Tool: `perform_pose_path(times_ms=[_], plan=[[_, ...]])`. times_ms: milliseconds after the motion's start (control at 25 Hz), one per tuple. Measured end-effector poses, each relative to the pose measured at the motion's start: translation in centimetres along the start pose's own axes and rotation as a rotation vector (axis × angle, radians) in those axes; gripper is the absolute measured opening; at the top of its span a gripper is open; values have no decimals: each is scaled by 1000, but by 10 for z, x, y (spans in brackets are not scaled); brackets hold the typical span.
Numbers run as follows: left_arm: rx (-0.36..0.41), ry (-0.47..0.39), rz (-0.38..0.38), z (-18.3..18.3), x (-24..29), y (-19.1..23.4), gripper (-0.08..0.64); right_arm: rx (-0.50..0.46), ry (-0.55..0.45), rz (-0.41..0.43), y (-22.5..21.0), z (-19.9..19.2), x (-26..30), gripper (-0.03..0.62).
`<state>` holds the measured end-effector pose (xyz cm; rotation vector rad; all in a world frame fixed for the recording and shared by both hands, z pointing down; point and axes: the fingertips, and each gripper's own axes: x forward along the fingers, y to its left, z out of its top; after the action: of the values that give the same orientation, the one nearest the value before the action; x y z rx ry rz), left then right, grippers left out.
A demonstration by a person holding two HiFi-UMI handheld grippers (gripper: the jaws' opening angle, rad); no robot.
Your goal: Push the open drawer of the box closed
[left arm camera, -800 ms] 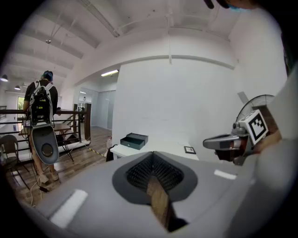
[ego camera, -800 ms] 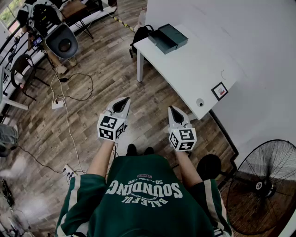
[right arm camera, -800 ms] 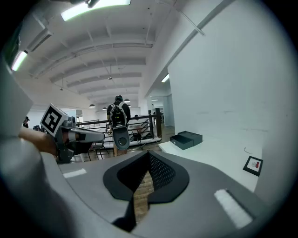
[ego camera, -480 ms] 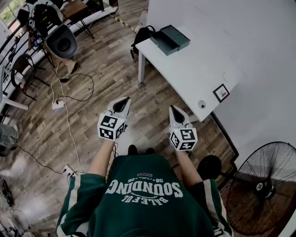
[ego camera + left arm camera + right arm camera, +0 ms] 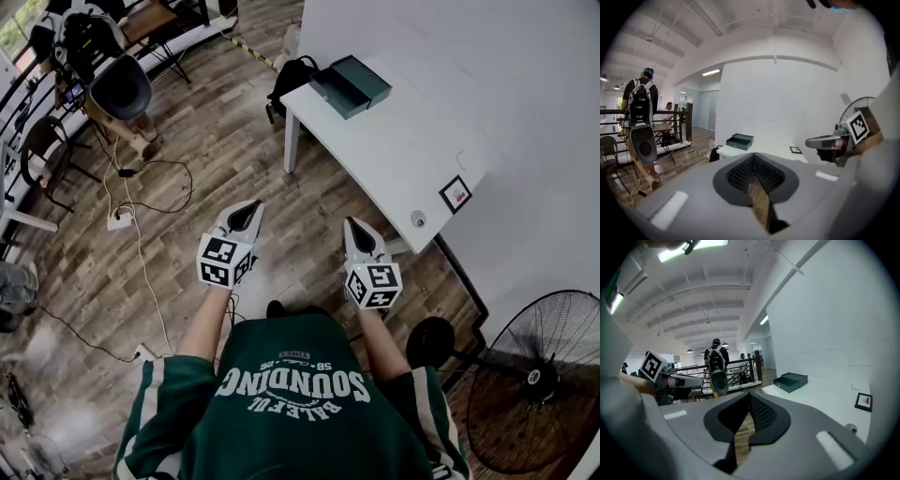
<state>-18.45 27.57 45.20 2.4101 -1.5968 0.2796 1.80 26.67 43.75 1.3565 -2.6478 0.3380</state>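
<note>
The dark green box (image 5: 350, 86) stands at the far end of the white table (image 5: 394, 141), its drawer pulled out toward the table's end. It also shows small and far off in the left gripper view (image 5: 739, 141) and the right gripper view (image 5: 790, 381). My left gripper (image 5: 246, 214) and right gripper (image 5: 359, 232) are held side by side over the wooden floor, well short of the table, both pointing forward. Both have their jaws shut with nothing between them. Each gripper shows in the other's view: the right gripper (image 5: 825, 142) and the left gripper (image 5: 686, 380).
A small framed card (image 5: 455, 193) and a round knob (image 5: 418, 218) lie at the table's near end. A black bag (image 5: 292, 73) sits by the table leg. A standing fan (image 5: 534, 375) is at the right. Cables and a power strip (image 5: 119, 218) lie on the floor at left. A person with a backpack (image 5: 641, 101) stands far off.
The table and box have slid slightly right and down in the head view as the person moves nearer. Both grippers keep their pose and stay shut.
</note>
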Motion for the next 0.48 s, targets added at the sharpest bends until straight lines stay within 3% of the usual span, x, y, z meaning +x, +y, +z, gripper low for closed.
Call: perform_pose_path(times_ms=[240,480], plan=[[-7,11,-18,1,2,20,52,17,2,-24,8,3,13,3],[-13,21,-31,-2,24,29,52,36,4,-54,-11,2,26,3]])
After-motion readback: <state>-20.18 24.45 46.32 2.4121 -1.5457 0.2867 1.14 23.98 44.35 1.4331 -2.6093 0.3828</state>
